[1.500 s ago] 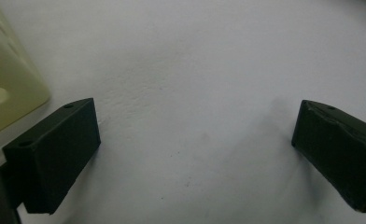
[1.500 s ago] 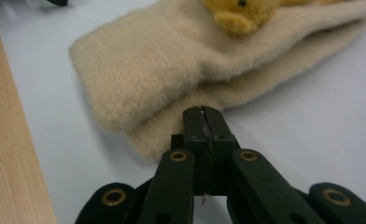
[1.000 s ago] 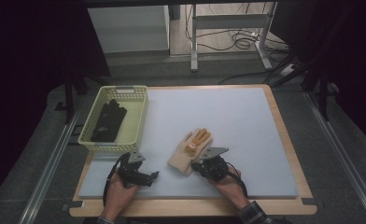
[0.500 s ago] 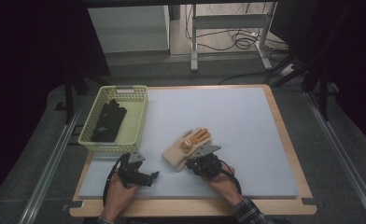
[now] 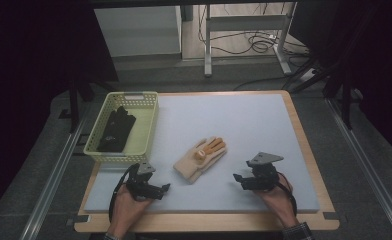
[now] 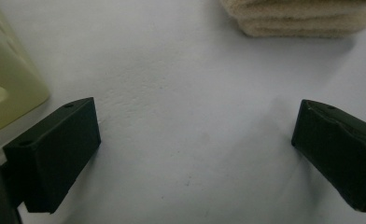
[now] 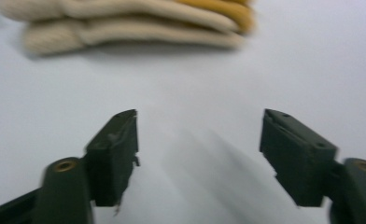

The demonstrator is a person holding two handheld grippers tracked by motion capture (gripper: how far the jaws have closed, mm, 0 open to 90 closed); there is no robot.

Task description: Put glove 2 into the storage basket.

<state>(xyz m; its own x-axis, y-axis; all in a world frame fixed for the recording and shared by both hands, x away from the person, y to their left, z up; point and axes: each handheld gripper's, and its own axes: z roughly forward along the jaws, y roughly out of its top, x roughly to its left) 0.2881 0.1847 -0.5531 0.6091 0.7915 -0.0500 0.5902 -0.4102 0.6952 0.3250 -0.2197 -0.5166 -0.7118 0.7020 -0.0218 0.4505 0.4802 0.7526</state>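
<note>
Pale yellow plastic forms the rectangular lattice-walled basket (image 5: pixel 147 127) at the far left of the light grey foam mat (image 5: pixel 244 120), which covers a wooden-edged table (image 5: pixel 304 135); its rounded corner (image 6: pixel 8 88) also shows at the left edge of the left gripper view. Inside the basket lies a dark, crumpled black glove (image 5: pixel 115 129), stretched along its length. Just in front of the basket's near end, the person's left hand (image 5: pixel 126 210) holds the left gripper (image 5: pixel 160 188) low over the mat, its two black jaws spread wide with nothing but bare foam between them. Near the middle of the mat, well apart from both tools, lies a cream knitted glove with orange fingertips (image 5: pixel 201 158), set at a slant with its fingers pointing away toward the far right; a small round pale mark sits on its palm, too small to tell what it is. Its cuff edge (image 6: pixel 302 21) appears at the top of the left gripper view, and its side (image 7: pixel 125 21) across the top of the right gripper view. To the right, the right hand (image 5: pixel 279 200) holds the right gripper (image 5: pixel 240 180), topped by a grey three-cornered plate, with its jaws wide apart and empty, pointing toward the glove.
</note>
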